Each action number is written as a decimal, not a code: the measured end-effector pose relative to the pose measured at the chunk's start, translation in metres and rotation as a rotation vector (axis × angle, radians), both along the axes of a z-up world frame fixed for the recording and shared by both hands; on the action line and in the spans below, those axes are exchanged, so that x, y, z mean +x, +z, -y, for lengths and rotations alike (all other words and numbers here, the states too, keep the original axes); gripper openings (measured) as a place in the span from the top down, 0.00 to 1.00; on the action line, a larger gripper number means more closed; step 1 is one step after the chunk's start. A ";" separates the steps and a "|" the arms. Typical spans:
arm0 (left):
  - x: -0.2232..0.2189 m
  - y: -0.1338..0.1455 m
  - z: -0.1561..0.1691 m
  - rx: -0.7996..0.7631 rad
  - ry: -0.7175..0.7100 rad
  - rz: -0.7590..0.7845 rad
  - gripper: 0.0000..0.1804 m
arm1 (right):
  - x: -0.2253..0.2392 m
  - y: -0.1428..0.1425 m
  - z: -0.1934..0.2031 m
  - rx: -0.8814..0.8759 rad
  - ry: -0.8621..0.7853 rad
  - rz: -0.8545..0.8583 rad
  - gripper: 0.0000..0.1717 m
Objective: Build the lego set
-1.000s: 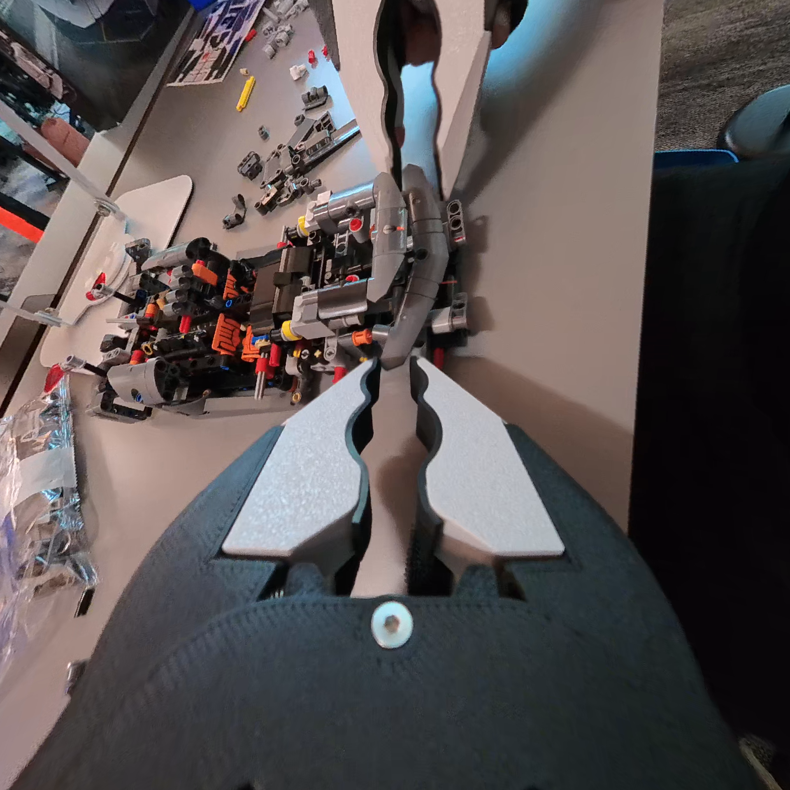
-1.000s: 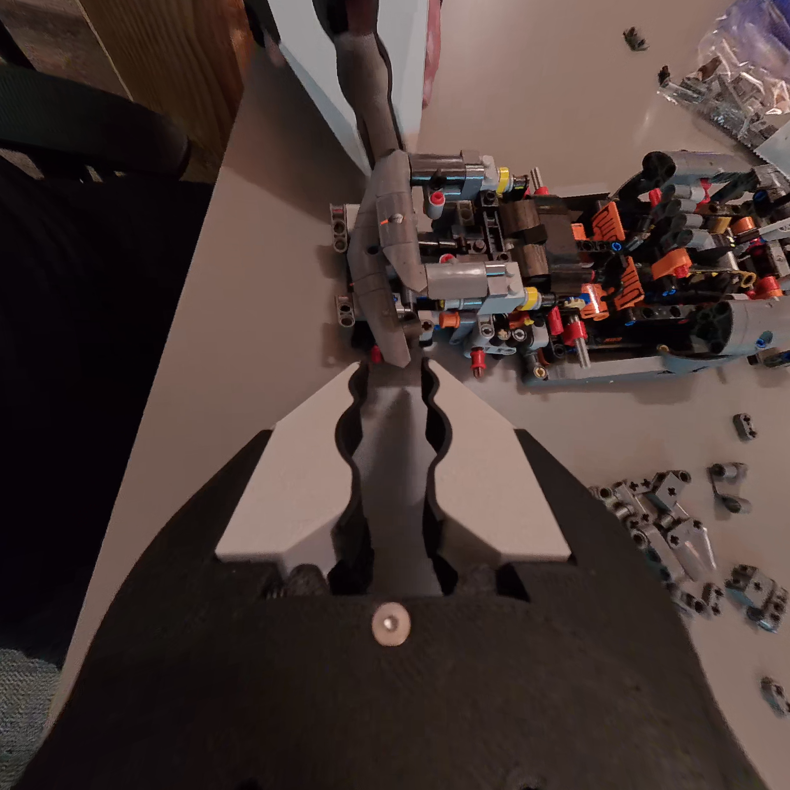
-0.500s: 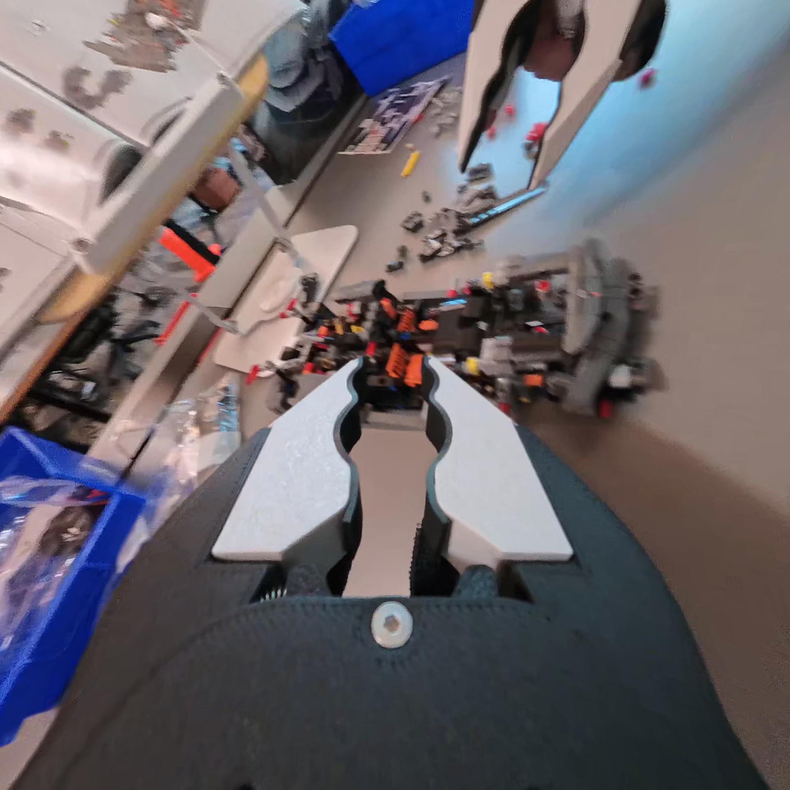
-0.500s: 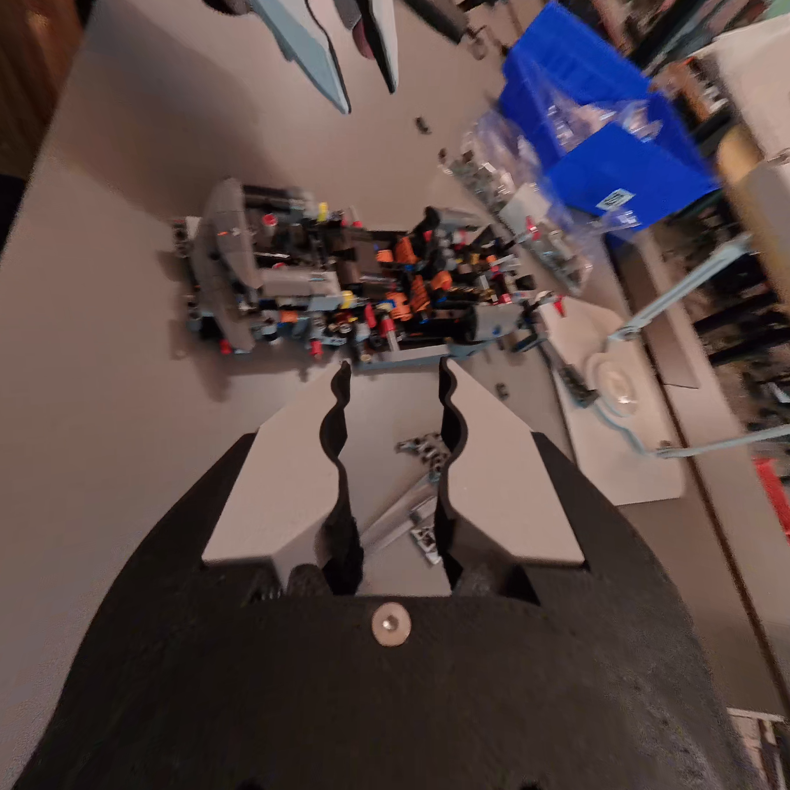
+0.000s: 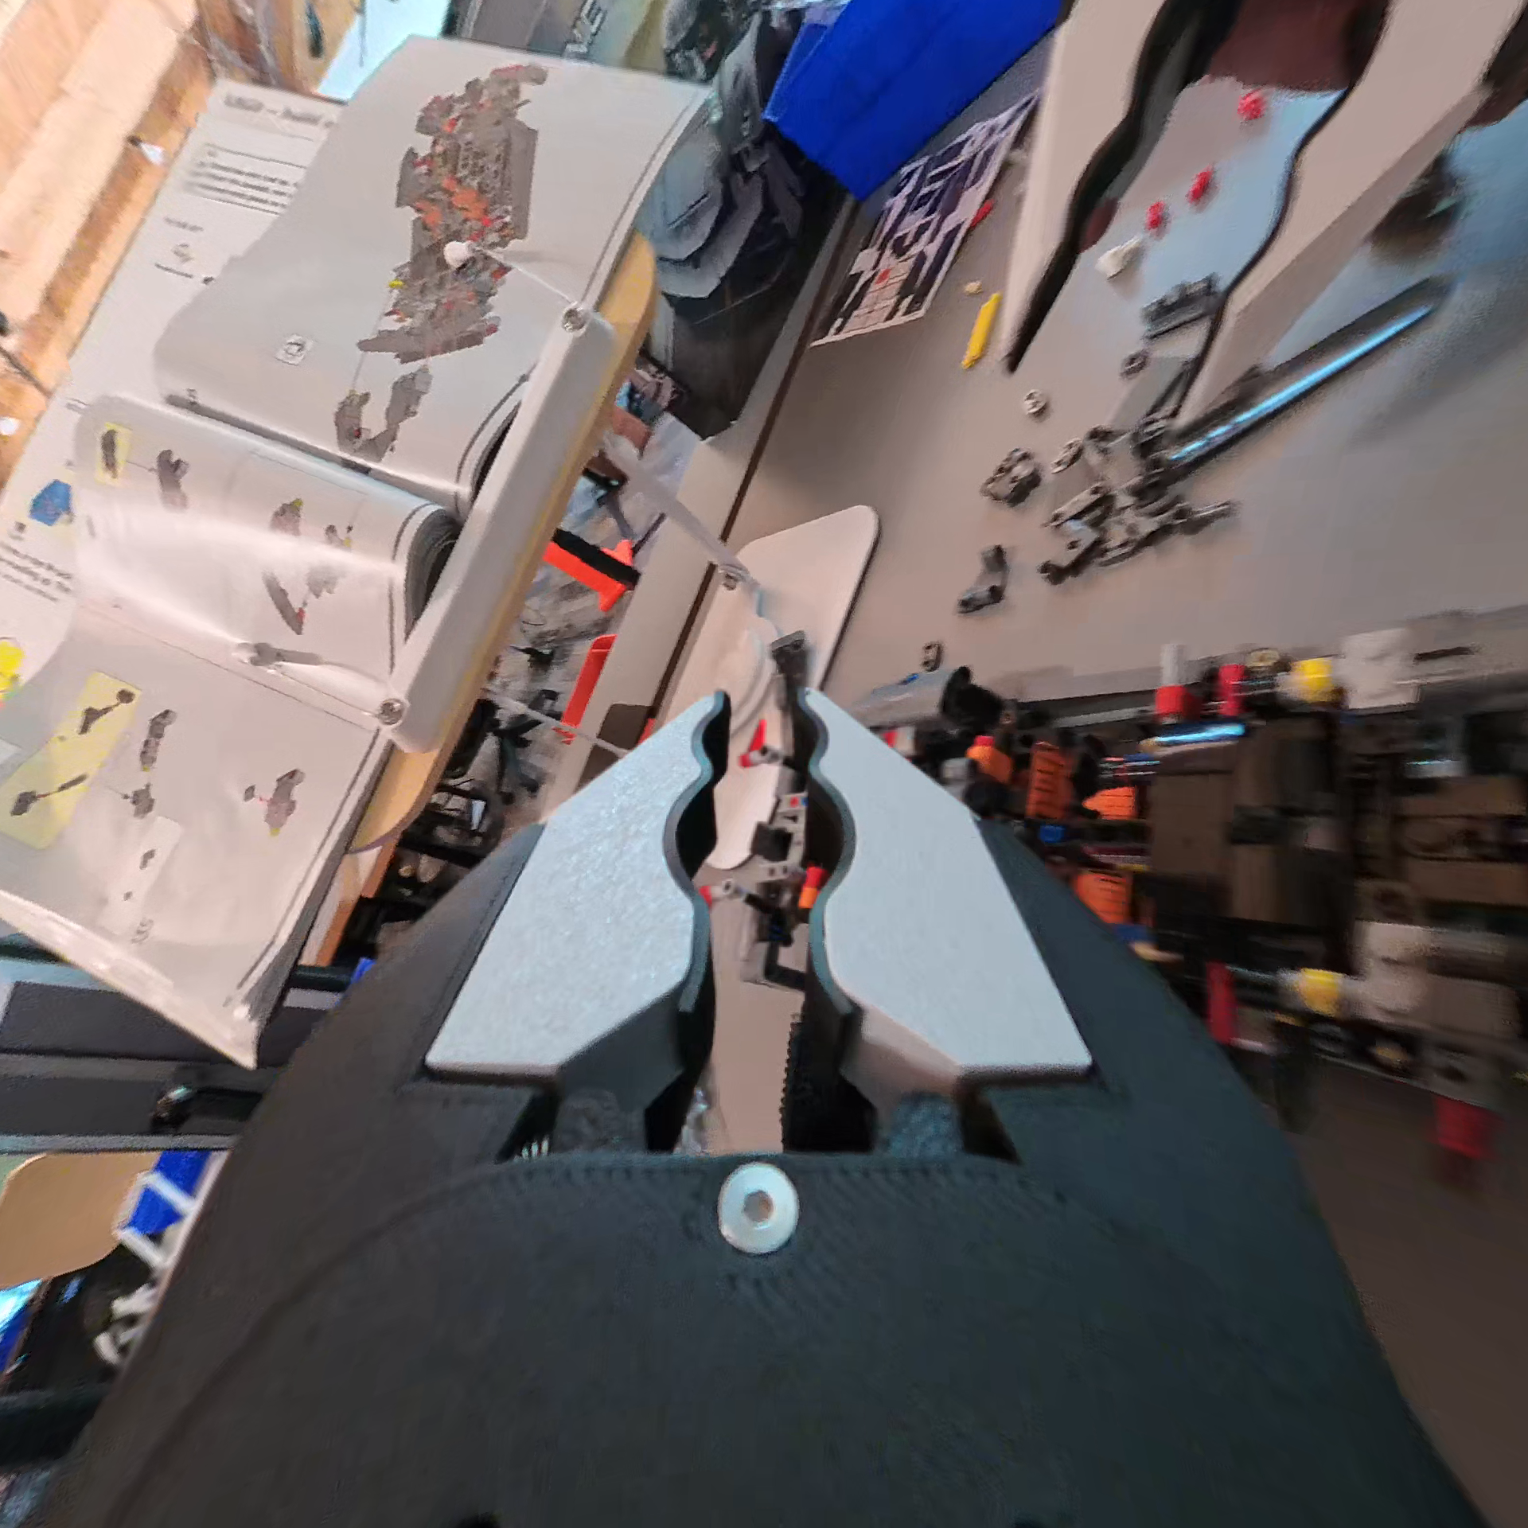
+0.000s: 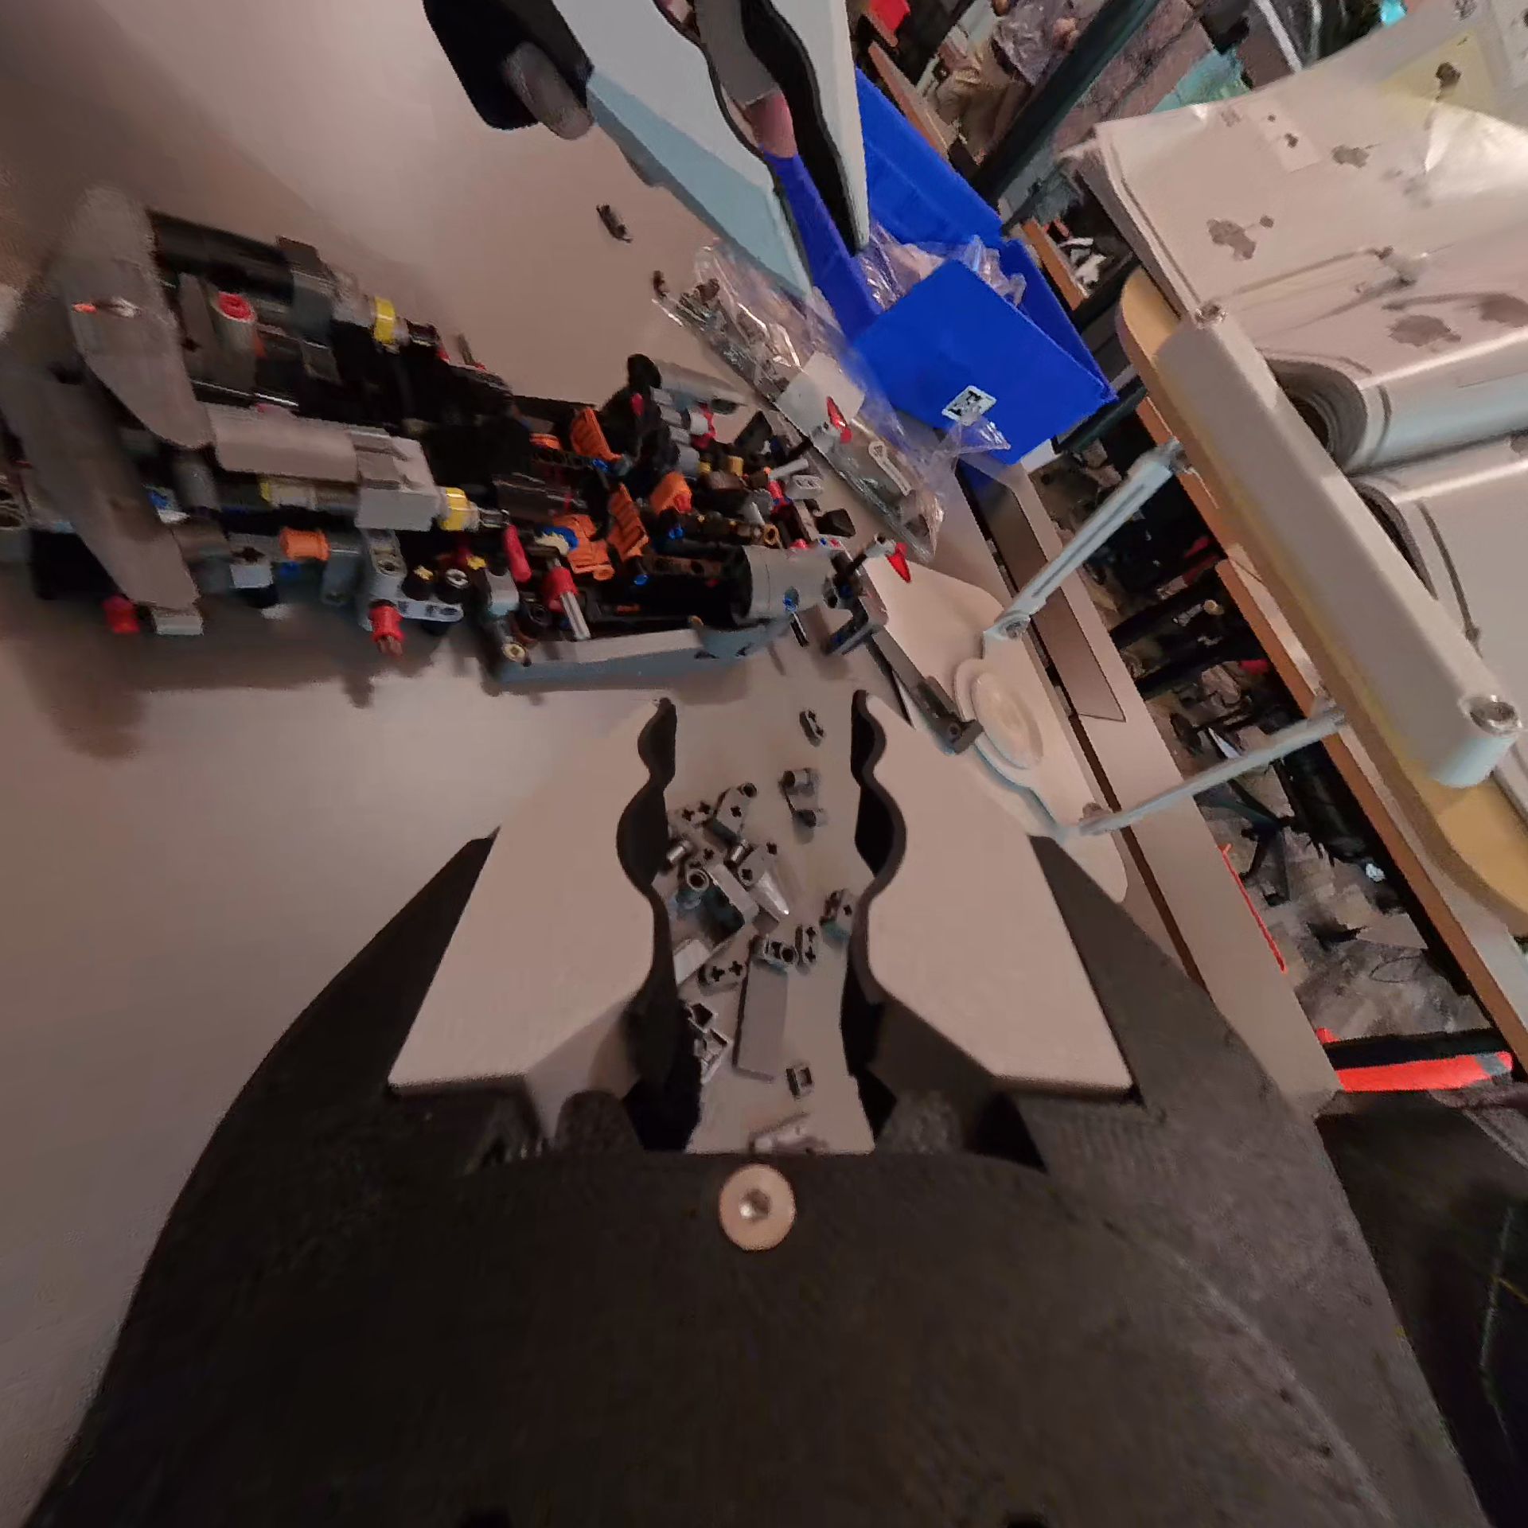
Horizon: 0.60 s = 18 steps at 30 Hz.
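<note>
Both grippers hang above the grey table [image 6: 248, 827], each holding nothing; my left gripper [image 5: 765, 711] has its jaws a narrow slit apart, pointing past the end of the brick-built model [image 5: 1240, 810] toward the white stand base [image 5: 814, 579]; my right gripper [image 6: 756, 711] is parted wider, over a heap of loose grey pieces [image 6: 736, 876], just beside the model [image 6: 413, 496]; a blue bin [image 6: 951, 331] sits beyond; an open instruction booklet [image 5: 248, 496] rests on the stand.
</note>
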<state>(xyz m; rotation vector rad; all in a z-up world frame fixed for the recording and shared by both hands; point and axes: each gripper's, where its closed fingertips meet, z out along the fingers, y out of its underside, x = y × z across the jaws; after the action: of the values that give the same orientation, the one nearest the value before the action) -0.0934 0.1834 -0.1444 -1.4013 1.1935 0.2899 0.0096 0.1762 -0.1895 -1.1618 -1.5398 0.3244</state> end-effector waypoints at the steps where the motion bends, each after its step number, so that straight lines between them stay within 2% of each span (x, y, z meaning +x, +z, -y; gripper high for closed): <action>1: -0.004 0.002 -0.008 0.028 0.014 0.007 0.93 | 0.002 0.000 -0.003 -0.007 -0.010 -0.012 0.77; 5: -0.029 -0.001 -0.030 0.080 0.090 0.061 0.95 | 0.006 0.004 -0.009 -0.078 -0.041 -0.089 0.78; 7: -0.041 -0.011 -0.031 0.100 0.130 -0.026 0.95 | 0.006 0.006 -0.010 -0.067 -0.049 -0.101 0.78; 9: -0.050 -0.009 -0.029 0.167 0.163 -0.111 0.96 | 0.008 0.010 -0.011 -0.051 -0.058 -0.121 0.78; 12: -0.048 -0.005 -0.026 0.147 0.153 -0.040 0.96 | 0.010 0.015 -0.012 -0.053 -0.068 -0.151 0.78; 13: -0.048 -0.007 -0.026 0.131 0.153 -0.023 0.96 | 0.011 0.016 -0.013 -0.045 -0.071 -0.158 0.82; 18: -0.046 -0.012 -0.028 0.118 0.152 -0.030 0.96 | 0.013 0.014 -0.013 -0.027 -0.076 -0.144 0.82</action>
<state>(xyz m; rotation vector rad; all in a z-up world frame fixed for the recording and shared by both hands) -0.1391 0.2111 -0.1560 -1.3906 1.0781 0.4820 0.0221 0.1888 -0.1753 -1.1891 -1.3668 0.3706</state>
